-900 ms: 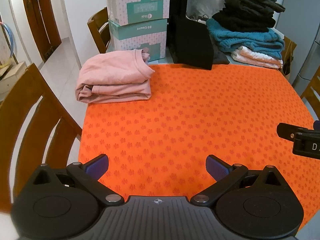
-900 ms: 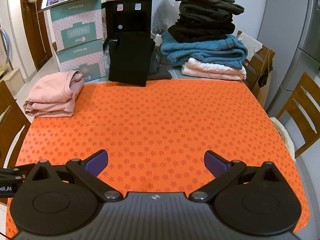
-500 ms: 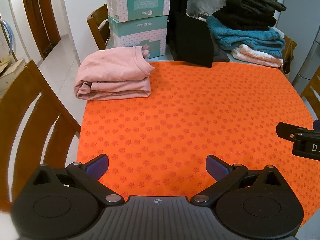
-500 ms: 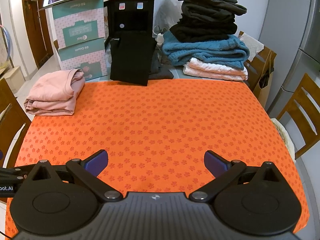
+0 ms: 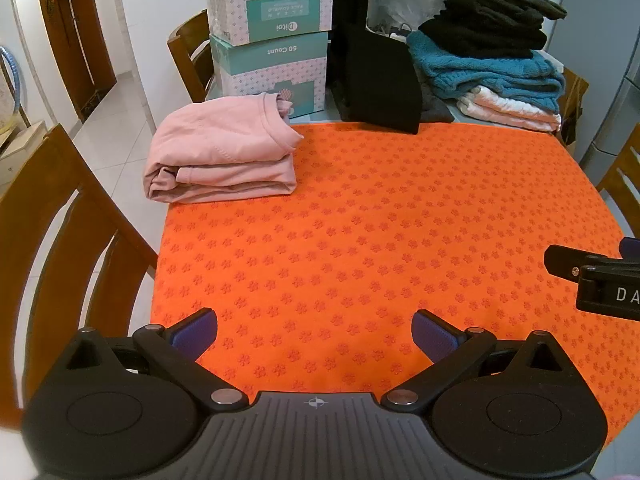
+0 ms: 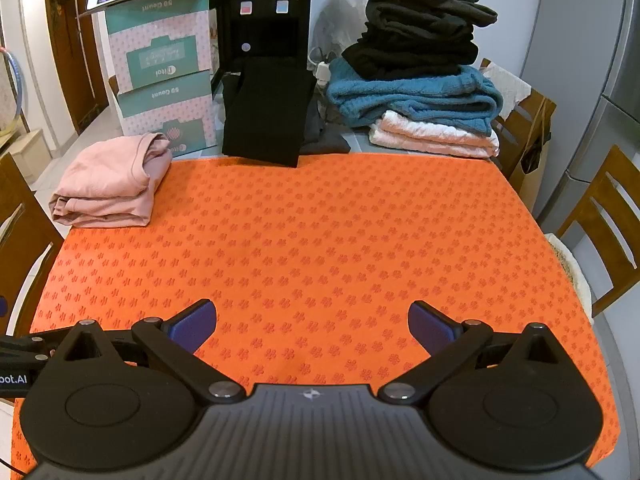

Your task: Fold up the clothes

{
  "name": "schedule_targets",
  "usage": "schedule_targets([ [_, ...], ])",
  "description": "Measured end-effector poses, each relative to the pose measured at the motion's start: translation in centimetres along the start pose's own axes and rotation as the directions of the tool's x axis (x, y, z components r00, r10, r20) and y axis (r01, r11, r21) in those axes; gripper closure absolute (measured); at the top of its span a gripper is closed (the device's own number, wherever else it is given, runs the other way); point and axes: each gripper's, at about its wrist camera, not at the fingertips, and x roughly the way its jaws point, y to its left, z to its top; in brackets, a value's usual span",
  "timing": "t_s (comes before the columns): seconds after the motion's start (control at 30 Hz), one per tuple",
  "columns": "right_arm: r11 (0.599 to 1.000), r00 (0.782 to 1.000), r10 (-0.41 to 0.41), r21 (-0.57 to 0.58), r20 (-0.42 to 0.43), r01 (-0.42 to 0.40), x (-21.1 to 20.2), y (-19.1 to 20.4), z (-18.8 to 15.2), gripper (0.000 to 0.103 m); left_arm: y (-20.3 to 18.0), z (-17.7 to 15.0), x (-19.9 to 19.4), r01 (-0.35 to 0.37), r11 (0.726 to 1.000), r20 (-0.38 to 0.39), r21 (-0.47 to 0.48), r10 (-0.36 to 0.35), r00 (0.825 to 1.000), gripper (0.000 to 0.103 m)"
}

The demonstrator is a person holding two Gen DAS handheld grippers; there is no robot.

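My left gripper and right gripper hang spread wide and empty above the orange mat; a folded pink top lies at its far left corner.

Home dining room: wooden chairs, fridge, water dispenser.

White walls and pale floor tiles surround the table; wooden chairs stand at its side edges, a dark wooden door far left.
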Motion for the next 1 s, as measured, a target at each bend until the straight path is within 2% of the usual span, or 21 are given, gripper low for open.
schedule_targets([
  [1.0, 1.0, 1.0, 0.005, -0.004, -0.013, -0.005, 0.16, 0.06, 0.17, 0.0, 0.41, 0.48, 0.08, -0.004, 1.0, -0.019, -0.003, 0.004, 1.0, 0.0],
])
